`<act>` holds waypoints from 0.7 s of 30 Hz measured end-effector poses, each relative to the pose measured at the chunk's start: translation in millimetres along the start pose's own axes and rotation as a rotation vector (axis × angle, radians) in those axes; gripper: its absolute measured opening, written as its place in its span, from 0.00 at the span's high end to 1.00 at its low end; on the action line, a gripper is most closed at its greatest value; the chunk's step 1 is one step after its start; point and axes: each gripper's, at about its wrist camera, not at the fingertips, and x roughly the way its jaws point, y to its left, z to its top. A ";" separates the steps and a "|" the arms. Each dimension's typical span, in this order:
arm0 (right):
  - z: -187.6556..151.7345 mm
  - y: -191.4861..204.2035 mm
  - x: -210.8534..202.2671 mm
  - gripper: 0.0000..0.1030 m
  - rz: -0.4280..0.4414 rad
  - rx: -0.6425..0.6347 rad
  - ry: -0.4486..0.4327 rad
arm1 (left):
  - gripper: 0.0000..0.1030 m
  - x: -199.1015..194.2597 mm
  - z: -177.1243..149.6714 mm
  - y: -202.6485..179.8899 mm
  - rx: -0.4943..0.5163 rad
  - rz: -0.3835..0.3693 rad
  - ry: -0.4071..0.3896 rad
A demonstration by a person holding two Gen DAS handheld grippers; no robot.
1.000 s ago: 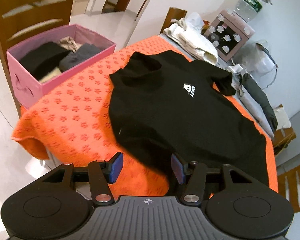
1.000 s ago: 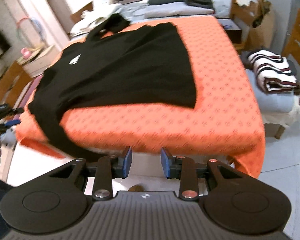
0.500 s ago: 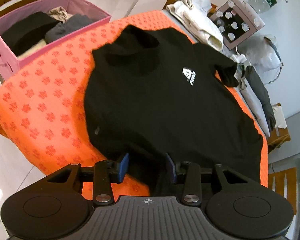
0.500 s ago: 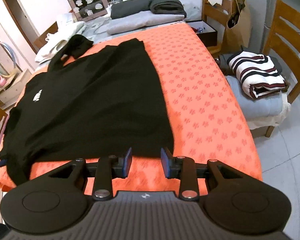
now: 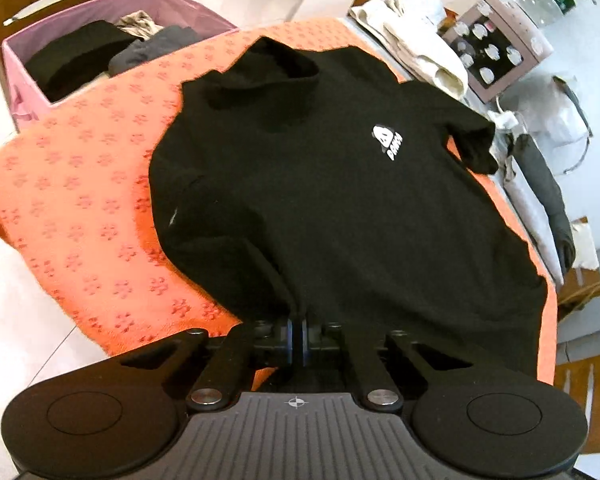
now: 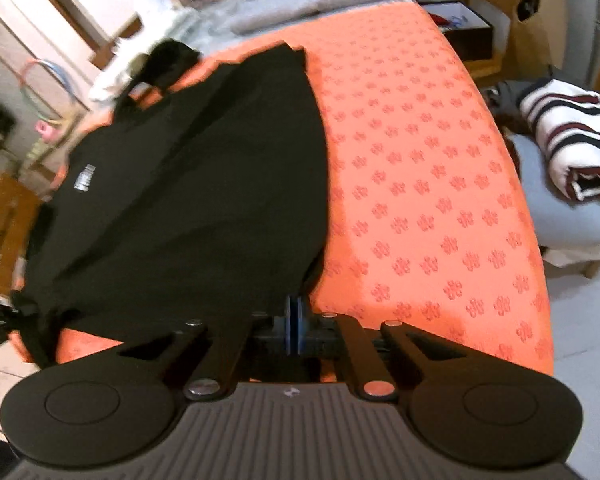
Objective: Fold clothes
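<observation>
A black T-shirt [image 5: 320,184] with a small white chest logo lies spread on the orange patterned cloth [image 5: 84,184] over the table. My left gripper [image 5: 298,334] is shut on the shirt's near edge, by the sleeve side. In the right wrist view the same shirt [image 6: 188,208] lies left of bare orange cloth [image 6: 428,184]. My right gripper [image 6: 296,326] is shut on the shirt's near hem corner.
A pink box [image 5: 24,84] holding folded dark clothes stands at the table's far left. Cream clothes [image 5: 416,52] and a grey garment [image 5: 548,192] lie beyond the shirt. A striped folded garment [image 6: 572,136] lies on a seat to the right. Wooden chairs stand around.
Both grippers have moved in to the shirt's near edge and closed on it; they were open before.
</observation>
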 end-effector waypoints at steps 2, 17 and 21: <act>2.3 -0.5 -16.1 0.97 0.049 0.007 -0.021 | 0.94 -8.5 1.3 0.9 -0.008 -0.002 0.005; -24.4 -12.4 -56.0 0.97 0.157 0.027 0.032 | 0.93 -40.8 1.9 14.0 0.072 0.058 0.070; -35.9 -15.7 -42.9 0.92 0.098 0.012 0.068 | 0.86 -41.8 -10.4 4.3 0.196 0.092 0.019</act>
